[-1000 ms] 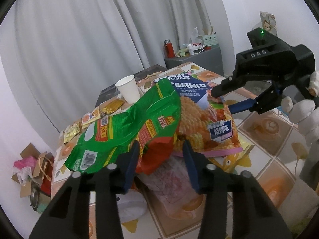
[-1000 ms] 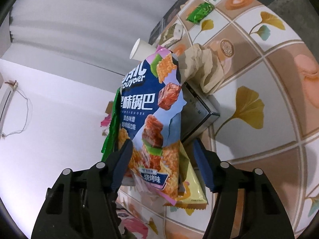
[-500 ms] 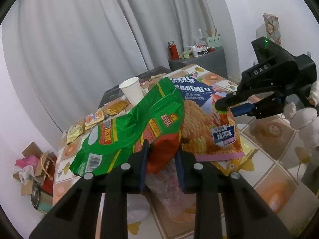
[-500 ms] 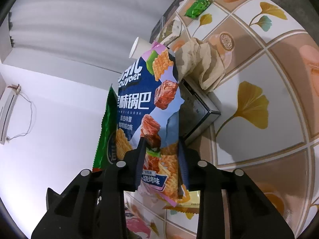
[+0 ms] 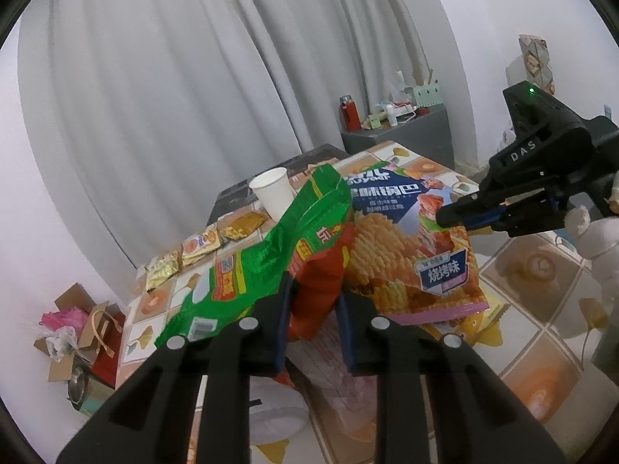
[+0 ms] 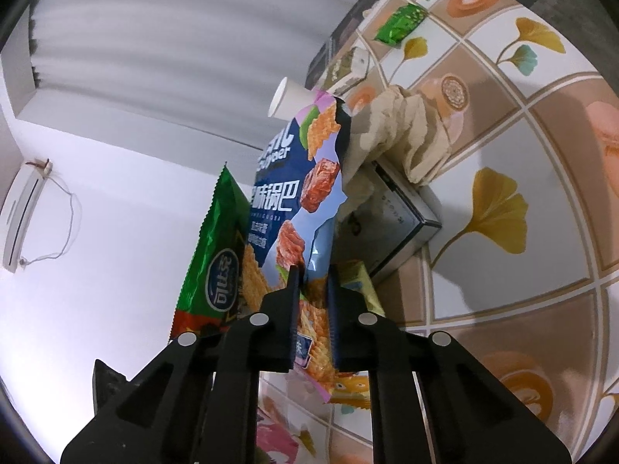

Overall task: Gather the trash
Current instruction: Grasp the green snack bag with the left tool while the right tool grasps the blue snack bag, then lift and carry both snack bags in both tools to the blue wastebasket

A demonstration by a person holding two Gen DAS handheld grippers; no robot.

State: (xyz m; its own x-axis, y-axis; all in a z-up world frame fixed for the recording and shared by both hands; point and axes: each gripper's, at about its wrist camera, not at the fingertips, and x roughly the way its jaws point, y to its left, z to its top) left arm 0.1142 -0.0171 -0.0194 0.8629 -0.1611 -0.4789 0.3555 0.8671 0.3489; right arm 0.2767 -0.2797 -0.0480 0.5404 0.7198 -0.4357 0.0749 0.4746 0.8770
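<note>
Left tongs (image 5: 313,301) pinch the green bag (image 5: 267,259), right tongs (image 6: 312,282) pinch the blue bag (image 6: 298,208), both lifted above the bench (image 6: 503,178) (slick foil could slip free).

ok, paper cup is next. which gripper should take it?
Neither is free: the left gripper is shut on the green snack bag, the right gripper on the blue snack bag. Once unloaded, left probably: the paper cup stands on its side, just behind its bag.
</note>
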